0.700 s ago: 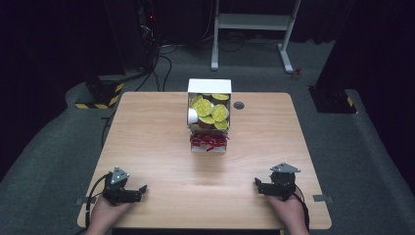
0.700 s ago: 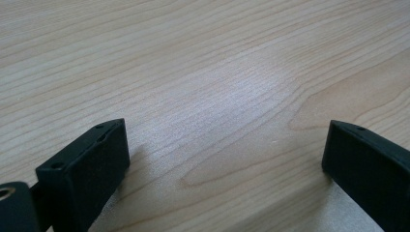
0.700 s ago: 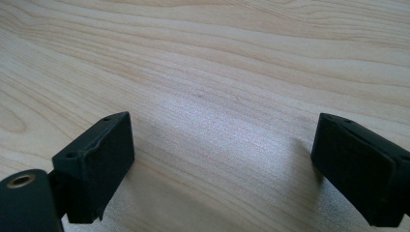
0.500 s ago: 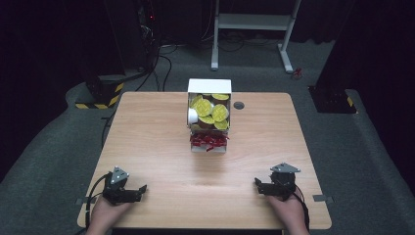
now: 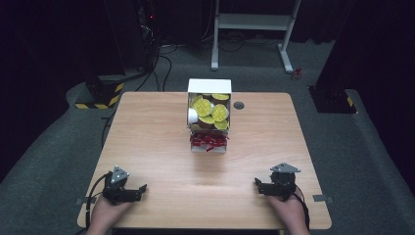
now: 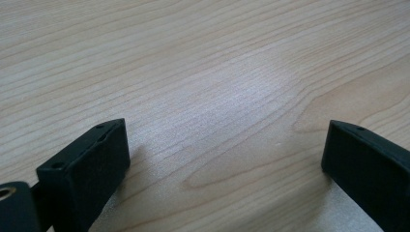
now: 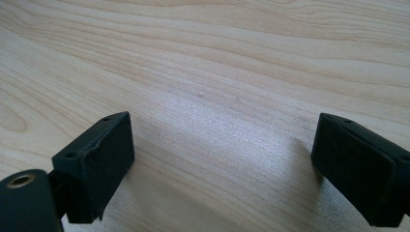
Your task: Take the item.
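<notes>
A white open box [image 5: 209, 87] stands at the far middle of the wooden table [image 5: 147, 142], filled with several round yellow-lidded capsules [image 5: 210, 111] and red packets [image 5: 209, 141] at its near end. My left gripper [image 5: 142, 188] rests at the near left of the table, open, jaws pointing right. My right gripper [image 5: 256, 183] rests at the near right, open, jaws pointing left. In the left gripper view the left gripper [image 6: 227, 159] has bare wood between its jaws. The right gripper [image 7: 225, 154] likewise holds nothing.
A small dark round grommet [image 5: 239, 105] sits in the tabletop right of the box. Beyond the table stand a white metal frame [image 5: 254, 29], cables on grey carpet, and a yellow-black striped block [image 5: 100, 93] at the left.
</notes>
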Available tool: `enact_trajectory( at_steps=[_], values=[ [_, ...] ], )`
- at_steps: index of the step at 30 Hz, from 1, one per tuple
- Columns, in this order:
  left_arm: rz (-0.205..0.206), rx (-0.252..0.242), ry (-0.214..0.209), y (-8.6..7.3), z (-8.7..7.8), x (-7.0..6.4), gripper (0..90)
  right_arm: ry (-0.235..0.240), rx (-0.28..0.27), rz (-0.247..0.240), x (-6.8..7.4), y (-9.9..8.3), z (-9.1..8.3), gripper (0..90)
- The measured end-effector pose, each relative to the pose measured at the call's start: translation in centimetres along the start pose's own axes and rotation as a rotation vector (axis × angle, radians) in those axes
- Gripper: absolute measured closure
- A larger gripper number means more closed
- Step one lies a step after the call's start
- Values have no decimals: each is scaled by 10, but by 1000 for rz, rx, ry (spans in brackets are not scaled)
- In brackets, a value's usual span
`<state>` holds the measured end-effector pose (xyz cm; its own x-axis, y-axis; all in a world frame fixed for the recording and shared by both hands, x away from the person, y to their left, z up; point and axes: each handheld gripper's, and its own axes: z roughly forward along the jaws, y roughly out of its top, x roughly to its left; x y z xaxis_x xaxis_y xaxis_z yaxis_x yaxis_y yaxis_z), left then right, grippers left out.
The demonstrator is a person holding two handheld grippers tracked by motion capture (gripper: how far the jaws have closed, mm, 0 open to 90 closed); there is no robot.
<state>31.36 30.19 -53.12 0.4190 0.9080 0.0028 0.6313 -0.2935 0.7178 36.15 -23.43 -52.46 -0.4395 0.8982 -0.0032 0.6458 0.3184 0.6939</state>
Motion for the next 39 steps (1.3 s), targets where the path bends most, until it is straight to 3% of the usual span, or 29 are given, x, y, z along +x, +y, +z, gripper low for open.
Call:
enact_trajectory(
  at_steps=[12,18,27,30,35,39],
  values=[
    [8,9,2,1,-1,0,50,3,-2,-11,-1,0,1,79],
    [17,-19,23,4,-4,-1,62,2,0,-3,0,0,0,79],
    [-24,-75,-39,10,-16,-3,87,2,0,-3,0,0,0,79],
    [-5,-95,-43,15,-19,-6,86,2,0,-3,0,0,0,79],
    [-15,-107,-83,25,-21,-9,87,2,0,-3,0,0,0,79],
    [16,-115,-75,36,-24,-13,90,2,0,-3,0,0,0,79]
  ],
)
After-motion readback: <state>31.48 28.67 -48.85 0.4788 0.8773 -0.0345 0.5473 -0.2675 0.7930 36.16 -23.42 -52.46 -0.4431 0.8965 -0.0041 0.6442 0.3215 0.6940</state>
